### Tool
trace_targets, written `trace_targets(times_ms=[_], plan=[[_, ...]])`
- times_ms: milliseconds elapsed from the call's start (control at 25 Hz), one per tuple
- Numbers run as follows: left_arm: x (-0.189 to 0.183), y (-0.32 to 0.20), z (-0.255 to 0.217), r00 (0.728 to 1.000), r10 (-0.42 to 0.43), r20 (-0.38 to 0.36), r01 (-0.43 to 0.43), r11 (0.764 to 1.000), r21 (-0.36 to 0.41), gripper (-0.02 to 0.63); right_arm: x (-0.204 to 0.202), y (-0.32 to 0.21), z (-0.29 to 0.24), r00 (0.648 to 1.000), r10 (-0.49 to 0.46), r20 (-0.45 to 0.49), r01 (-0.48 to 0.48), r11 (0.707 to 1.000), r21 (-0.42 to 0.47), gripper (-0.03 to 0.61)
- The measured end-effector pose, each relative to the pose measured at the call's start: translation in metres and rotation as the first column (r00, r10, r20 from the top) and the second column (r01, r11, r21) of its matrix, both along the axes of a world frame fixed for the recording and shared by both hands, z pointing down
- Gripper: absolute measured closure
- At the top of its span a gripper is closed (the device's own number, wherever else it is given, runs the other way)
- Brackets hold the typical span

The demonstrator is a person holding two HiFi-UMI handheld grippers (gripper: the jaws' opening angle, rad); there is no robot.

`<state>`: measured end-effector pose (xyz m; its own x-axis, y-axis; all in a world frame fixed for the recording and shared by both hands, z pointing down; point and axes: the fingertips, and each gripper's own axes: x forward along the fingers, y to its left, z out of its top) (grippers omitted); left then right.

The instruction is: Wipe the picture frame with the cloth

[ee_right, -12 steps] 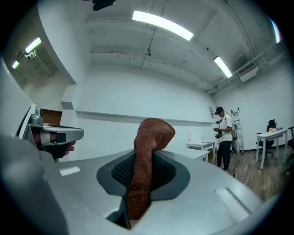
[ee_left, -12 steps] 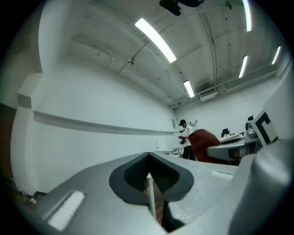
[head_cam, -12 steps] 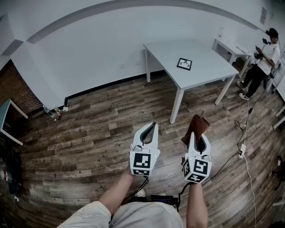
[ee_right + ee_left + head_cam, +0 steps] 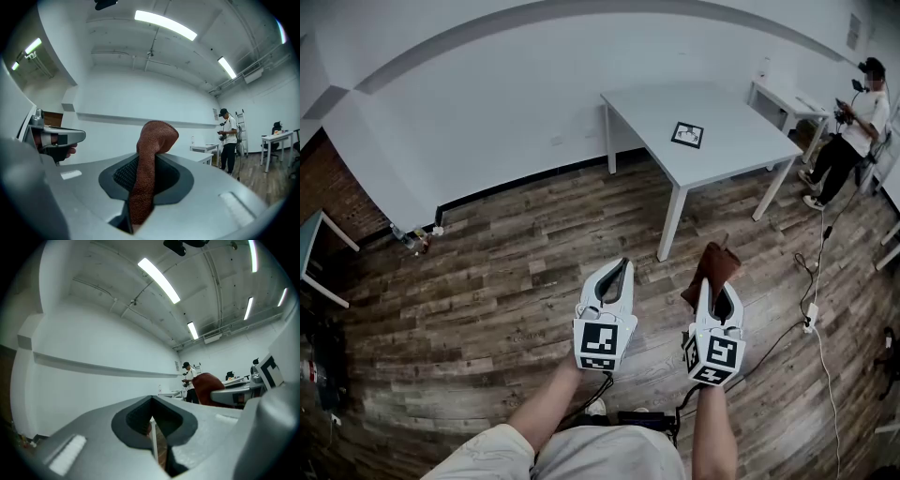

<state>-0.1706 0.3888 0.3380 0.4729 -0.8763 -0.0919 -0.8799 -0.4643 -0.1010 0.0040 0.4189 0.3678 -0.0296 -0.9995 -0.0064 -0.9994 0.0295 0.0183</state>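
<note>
Far left: corner of a teal side table [image 4: 309,246], small bottles [image 4: 411,238] at the foot of the white wall [image 4: 487,112]. Wood-plank floor [image 4: 469,309] across the whole near area.

Left of centre, near: left gripper [image 4: 622,264] held out over the floor on a bare forearm [image 4: 546,405], pointing away. Jaws together at the tips, nothing caught between them. Only a slice of floor and a white table leg visible through the recess behind the tips in the left gripper view.

Just to its right, level with it: right gripper [image 4: 706,283], apart from the left one and not touching. Jaws clamped on the cloth [image 4: 718,265], a rust-brown textured rag. Pinched along its lower part, upper end standing up past the tips and folding over to the right in the right gripper view.

Farther off, right of centre: grey table [image 4: 727,150] on white legs. Picture frame [image 4: 688,135] lying flat on top, near the middle of the tabletop — dark border, pale inside. Well apart from both grippers and from the cloth; no contact between cloth and frame.

Far right: second white table [image 4: 787,103] and a person [image 4: 855,122] in a white shirt and dark cap, standing. White cable [image 4: 821,281] trailing over the floor toward the near right.
</note>
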Motion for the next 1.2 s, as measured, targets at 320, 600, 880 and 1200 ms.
trace_targets(times_ms=[320,600,880,1200], plan=[[0.019,0.003,-0.003,1.000,0.000,0.007,0.000,1.000,-0.003,0.614,0.017,0.001,-0.001,1.000,-0.002,0.017,0.002,1.000,0.000,0.482],[0.047,0.005,-0.003,1.000,-0.012,-0.001,0.012,1.000,-0.015,0.614,0.040,0.002,-0.001,0.999,-0.031,0.020,0.031,1.000,0.003,0.483],[0.065,0.000,0.002,1.000,0.000,0.011,0.000,1.000,-0.027,0.614,0.056,-0.005,0.002,0.999,-0.034,0.020,0.034,0.999,-0.008,0.482],[0.071,-0.055,0.016,1.000,0.016,0.004,-0.016,0.999,-0.040,0.614,0.054,-0.058,0.015,0.999,-0.031,0.023,0.031,0.999,-0.017,0.483]])
